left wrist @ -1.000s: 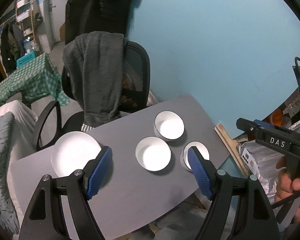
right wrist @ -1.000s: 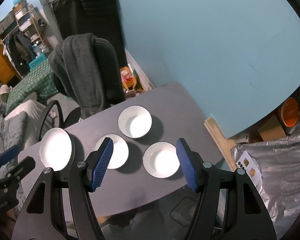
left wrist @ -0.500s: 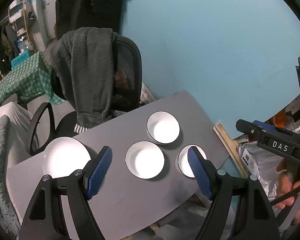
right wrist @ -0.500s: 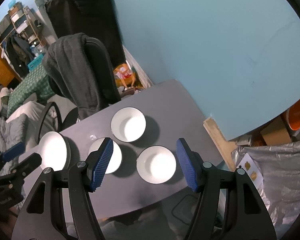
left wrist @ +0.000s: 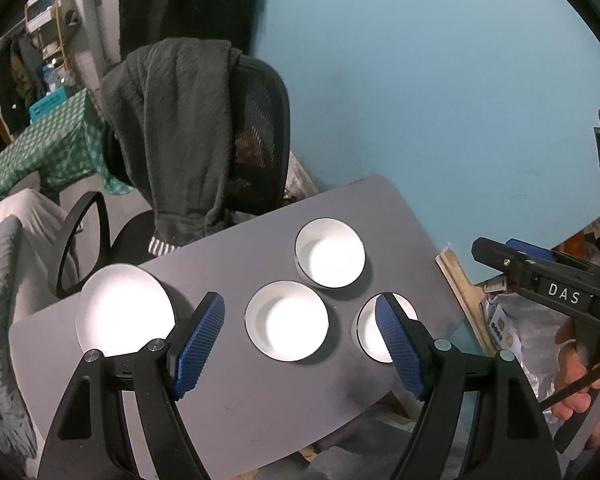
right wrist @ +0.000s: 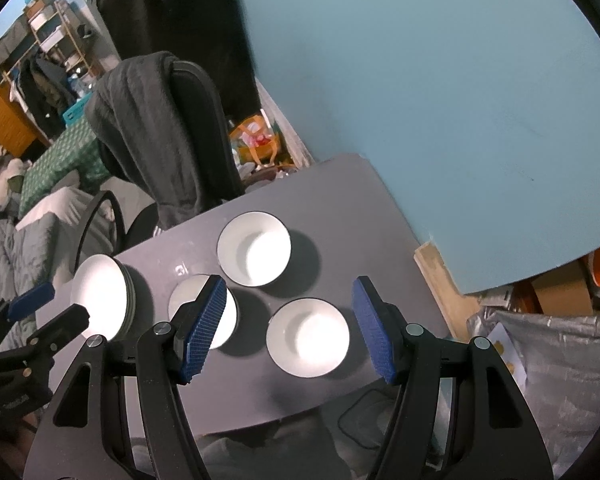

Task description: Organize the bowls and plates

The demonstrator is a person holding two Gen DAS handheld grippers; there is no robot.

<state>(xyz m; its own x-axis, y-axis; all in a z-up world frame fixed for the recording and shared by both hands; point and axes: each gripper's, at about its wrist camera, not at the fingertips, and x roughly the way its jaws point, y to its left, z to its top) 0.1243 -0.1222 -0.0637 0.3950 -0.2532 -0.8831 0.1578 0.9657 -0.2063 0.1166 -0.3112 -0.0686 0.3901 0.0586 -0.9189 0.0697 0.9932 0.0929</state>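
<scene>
A grey table (left wrist: 236, 392) carries all the crockery, and everything here is placed against it. Three white bowls with dark rims sit in a loose triangle towards the table's end nearest the blue wall (left wrist: 440, 80). The far bowl (left wrist: 330, 253) stands closest to the table's back edge, the middle bowl (left wrist: 287, 321) lies nearer the table's centre, and the near bowl (left wrist: 384, 328) sits close to the table's front corner on the wall side. None of the three touches another. At the table's opposite end a stack of white plates (right wrist: 100, 296) rests near the edge beside the office chair (left wrist: 260, 140), which has a dark grey garment (left wrist: 176, 132) draped over its back.

The left gripper (left wrist: 300, 344) hangs above the table with its blue-padded jaws spread wide and nothing between them; the middle bowl shows in the gap below, untouched. The right gripper (right wrist: 286, 334) is likewise above the table, jaws parted wide and gripping nothing, with the near bowl (right wrist: 308, 338) framed between the pads and clear of both. In the right wrist view the middle bowl (right wrist: 198, 312) is partly hidden behind one pad and the far bowl (right wrist: 254, 250) lies beyond, towards the table's back edge. A person's hand (left wrist: 580, 384) holds the right gripper's handle off the table's wall-side end
</scene>
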